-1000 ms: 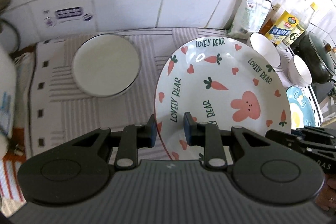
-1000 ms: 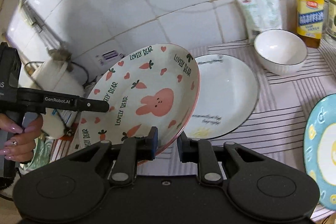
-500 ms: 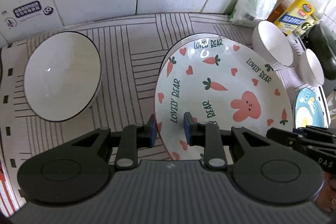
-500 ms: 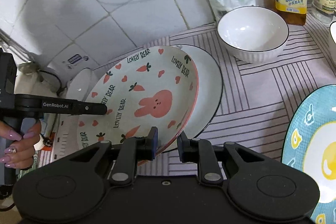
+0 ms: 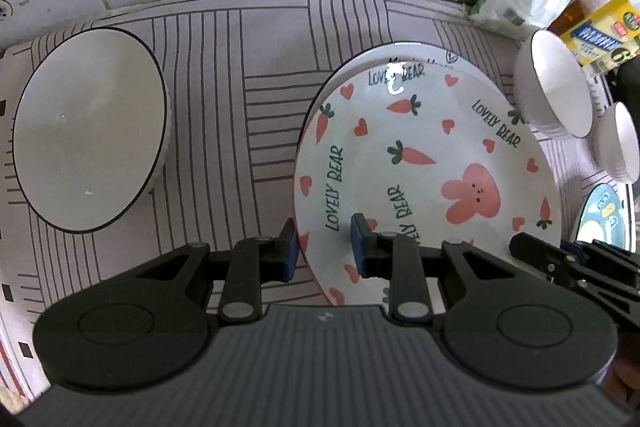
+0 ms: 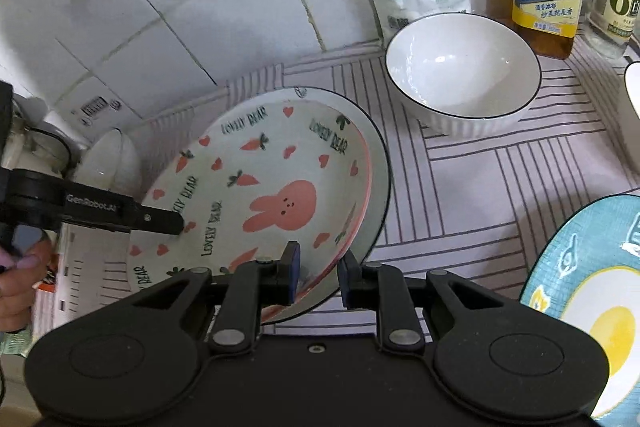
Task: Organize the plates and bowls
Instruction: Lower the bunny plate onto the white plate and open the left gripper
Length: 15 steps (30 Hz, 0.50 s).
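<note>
Lowered bunny plate (image 5: 424, 163), both grippers down-tilted

The plate (image 5: 424, 155) is white with pink bunny, hearts, orange carrots and green lettering, the bowl (image 5: 88, 143) at left white with a thin black rim, the mat (image 5: 248, 99) pale with dark stripes, another plate (image 6: 588, 307) blue and yellow.

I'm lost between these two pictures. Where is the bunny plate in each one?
Left wrist view: the bunny plate fills the centre right, its near rim between the left gripper fingers.
Right wrist view: it lies centre left, over a white plate, its rim in the right gripper.
Shared landmark: the white bowl by the bottles.
</note>
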### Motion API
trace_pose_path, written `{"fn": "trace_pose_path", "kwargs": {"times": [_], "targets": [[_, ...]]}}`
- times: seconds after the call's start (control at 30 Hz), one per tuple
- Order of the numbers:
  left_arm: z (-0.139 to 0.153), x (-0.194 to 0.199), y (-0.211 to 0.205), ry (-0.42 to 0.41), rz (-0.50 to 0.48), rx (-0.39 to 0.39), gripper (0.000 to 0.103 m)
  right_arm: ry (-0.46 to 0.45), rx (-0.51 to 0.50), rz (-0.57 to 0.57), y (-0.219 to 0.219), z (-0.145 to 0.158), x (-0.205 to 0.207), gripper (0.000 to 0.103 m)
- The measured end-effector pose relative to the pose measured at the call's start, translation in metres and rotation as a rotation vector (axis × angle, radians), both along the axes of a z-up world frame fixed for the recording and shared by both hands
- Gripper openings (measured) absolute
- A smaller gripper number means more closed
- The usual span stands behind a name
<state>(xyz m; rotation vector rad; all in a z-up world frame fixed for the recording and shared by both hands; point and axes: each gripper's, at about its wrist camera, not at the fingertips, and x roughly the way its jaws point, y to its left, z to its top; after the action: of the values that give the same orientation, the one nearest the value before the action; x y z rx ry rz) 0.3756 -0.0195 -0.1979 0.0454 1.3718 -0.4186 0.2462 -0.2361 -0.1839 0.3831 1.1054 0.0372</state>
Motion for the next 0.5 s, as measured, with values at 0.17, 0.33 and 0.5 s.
{"fn": "trace_pose_path", "kwargs": {"times": [0.17,0.33,0.5], "targets": [[-0.002,-0.011,-0.012,-0.052,-0.041,0.091,0.025,-0.018,-0.161,0.071,0.022,0.002,0.003,0.032],[-0.004,-0.015,-0.015,-0.055,-0.024,0.102,0.024,-0.02,-0.236,0.078,0.029,0.004,0.005,0.035],[0.0,-0.023,-0.019,-0.083,-0.028,0.133,0.024,-0.048,-0.304,0.081,0.037,0.004,0.004,0.038]]}}
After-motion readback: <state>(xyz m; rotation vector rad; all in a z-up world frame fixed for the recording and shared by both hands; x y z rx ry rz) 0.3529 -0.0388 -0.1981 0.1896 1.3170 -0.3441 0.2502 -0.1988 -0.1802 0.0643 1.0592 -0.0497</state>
